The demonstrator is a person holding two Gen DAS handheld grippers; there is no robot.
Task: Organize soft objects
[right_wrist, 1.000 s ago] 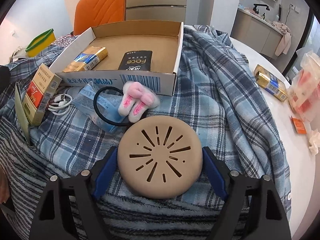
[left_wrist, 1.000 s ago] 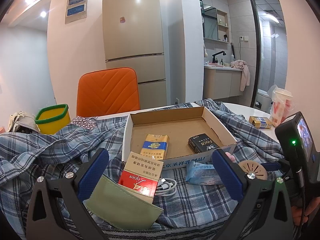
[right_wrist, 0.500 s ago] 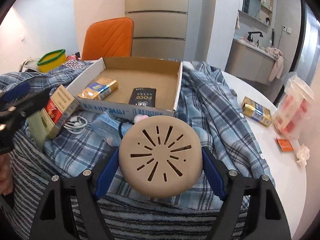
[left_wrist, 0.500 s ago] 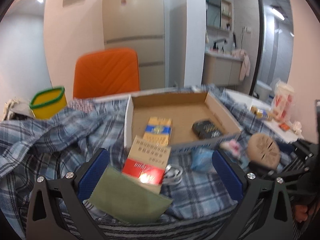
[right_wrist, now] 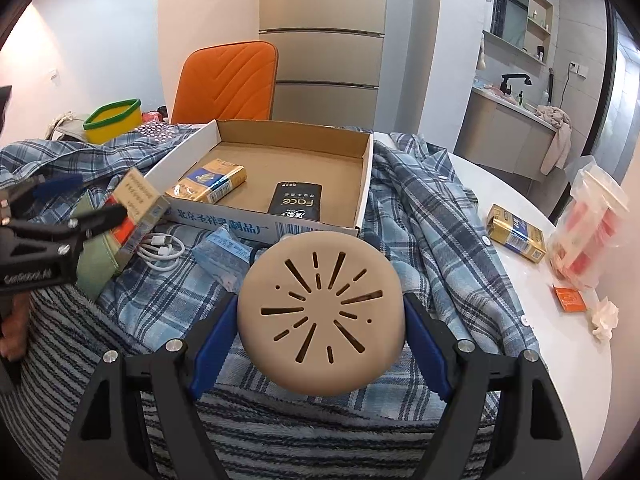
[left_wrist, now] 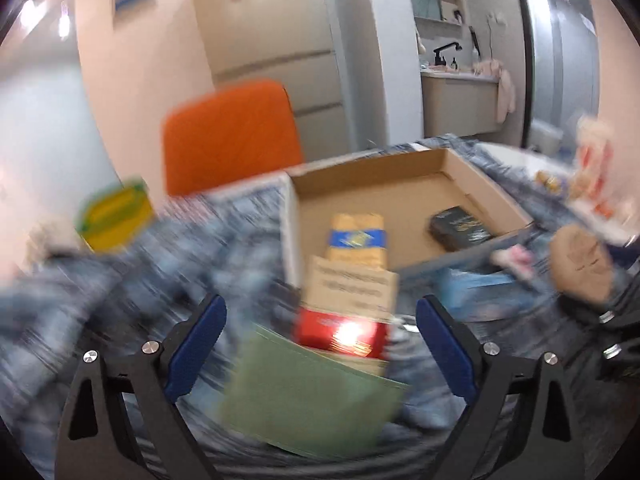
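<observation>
My right gripper (right_wrist: 318,340) is shut on a round beige slotted pad (right_wrist: 320,312) and holds it above the plaid shirt (right_wrist: 420,216), in front of the open cardboard box (right_wrist: 276,228). The pad also shows at the right of the blurred left wrist view (left_wrist: 582,264). My left gripper (left_wrist: 320,344) is open and empty, its fingers either side of a green pouch (left_wrist: 308,396) and a red and tan carton (left_wrist: 348,308). The left gripper also shows in the right wrist view (right_wrist: 96,216). The box holds a gold pack (right_wrist: 210,182) and a black pack (right_wrist: 296,200).
A white cable (right_wrist: 160,246) and a blue tissue pack (right_wrist: 224,256) lie before the box. A striped towel (right_wrist: 280,432) lies nearest. A gold pack (right_wrist: 516,232), a plastic bag (right_wrist: 588,224) and an orange packet (right_wrist: 570,298) lie on the white table at right. A yellow bin (right_wrist: 114,120) and an orange chair (right_wrist: 228,80) stand behind.
My right gripper has lifted the beige pad up off the shirt, hiding the pink hair tie behind it. My left gripper has swung, blurring its view, and stays open.
</observation>
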